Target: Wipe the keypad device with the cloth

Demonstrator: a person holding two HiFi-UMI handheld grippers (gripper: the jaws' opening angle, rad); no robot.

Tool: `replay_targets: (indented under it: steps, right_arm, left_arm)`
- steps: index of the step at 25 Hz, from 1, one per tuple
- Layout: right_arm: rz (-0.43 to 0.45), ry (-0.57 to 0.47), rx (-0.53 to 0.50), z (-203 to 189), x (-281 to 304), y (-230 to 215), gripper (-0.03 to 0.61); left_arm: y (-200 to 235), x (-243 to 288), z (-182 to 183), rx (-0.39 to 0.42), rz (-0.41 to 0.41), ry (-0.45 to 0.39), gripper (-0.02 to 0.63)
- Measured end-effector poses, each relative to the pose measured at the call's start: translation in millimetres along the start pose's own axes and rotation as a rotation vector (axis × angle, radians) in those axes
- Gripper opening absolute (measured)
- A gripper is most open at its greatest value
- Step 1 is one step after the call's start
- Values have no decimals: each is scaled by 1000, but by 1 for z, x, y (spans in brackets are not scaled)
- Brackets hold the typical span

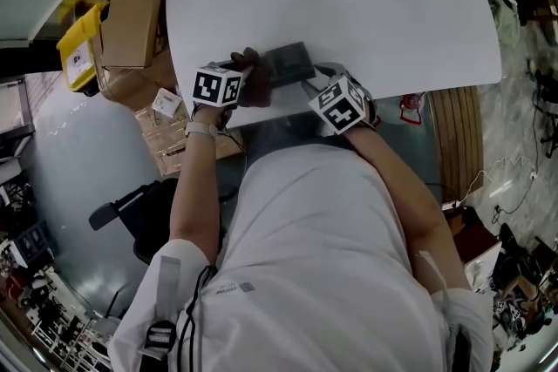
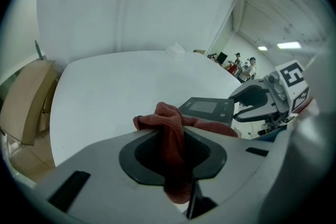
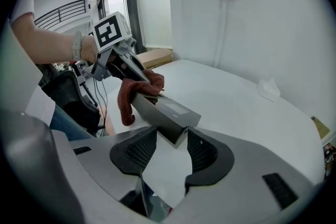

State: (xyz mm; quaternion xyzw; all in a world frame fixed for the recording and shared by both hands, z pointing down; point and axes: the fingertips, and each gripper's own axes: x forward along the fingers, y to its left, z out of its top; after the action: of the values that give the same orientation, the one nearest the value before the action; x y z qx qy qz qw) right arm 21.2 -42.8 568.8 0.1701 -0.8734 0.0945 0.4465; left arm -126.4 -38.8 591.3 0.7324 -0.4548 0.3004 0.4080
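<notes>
The left tongs [image 2: 174, 140] pinch the cloth [image 2: 170, 119] against the keypad device [image 2: 208, 108]. The right tongs [image 3: 171, 148] clamp its near corner

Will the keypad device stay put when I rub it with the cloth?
Likely stiff: the keypad device has a boxy, hard-edged casing. The right gripper grips only one corner, so it may pivot under the cloth. Its smooth casing could slip.

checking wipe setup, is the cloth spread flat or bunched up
Bunched: the cloth hangs crumpled, pinched in the left gripper.
</notes>
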Motion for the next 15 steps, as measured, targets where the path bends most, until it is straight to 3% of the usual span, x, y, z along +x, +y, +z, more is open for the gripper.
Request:
replay_targets:
  steps: [5, 9, 13, 15]
  right_arm:
    - [5, -11, 14, 1, -10, 2, 190]
    - [33, -159, 45, 26, -33, 7, 187]
    - [36, -294, 97, 51, -62, 8, 78]
    - [42, -351, 138, 62, -76, 8, 67]
  left_arm:
    - [-5, -27, 5, -86, -22, -145, 77]
    - [-14, -57, 7, -4, 64, -194, 75]
    - [-42, -91, 18, -5, 32, -310, 75]
    - [-55, -110, 24, 4, 31, -362, 75]
